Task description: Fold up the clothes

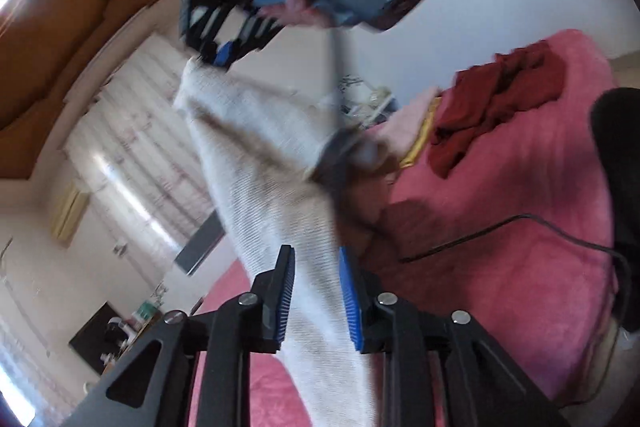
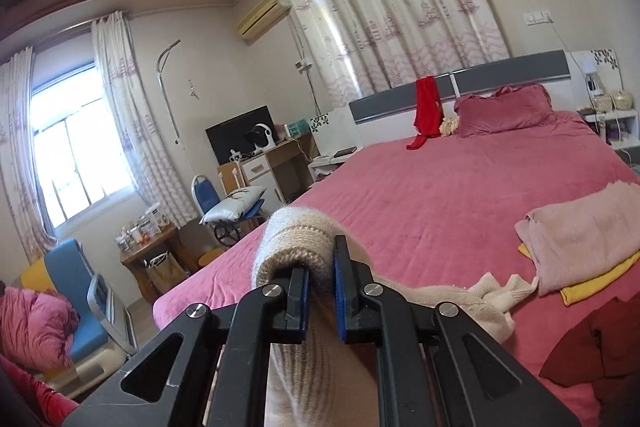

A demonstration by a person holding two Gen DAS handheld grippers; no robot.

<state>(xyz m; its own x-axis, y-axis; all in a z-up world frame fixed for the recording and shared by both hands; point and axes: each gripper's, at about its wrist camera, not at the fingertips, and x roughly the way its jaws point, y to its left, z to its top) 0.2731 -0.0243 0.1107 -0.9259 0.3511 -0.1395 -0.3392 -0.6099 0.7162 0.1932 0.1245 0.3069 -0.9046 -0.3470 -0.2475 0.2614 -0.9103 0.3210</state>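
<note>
A cream knitted garment (image 1: 256, 147) hangs stretched in the air between both grippers. My left gripper (image 1: 316, 291) has its jaws around the lower part of the cloth. In the left wrist view the right gripper (image 1: 216, 57) is raised at upper left, held by a hand, and is shut on the garment's top corner. In the right wrist view my right gripper (image 2: 320, 291) pinches a folded cream edge (image 2: 296, 239); the rest trails down onto the pink bed (image 2: 420, 195).
A folded pink and yellow pile (image 2: 584, 243) lies at the bed's right side, and a dark red garment (image 1: 496, 99) is crumpled nearby. A black cable (image 1: 500, 227) runs over the bed. A desk, chairs and a window stand left of the bed.
</note>
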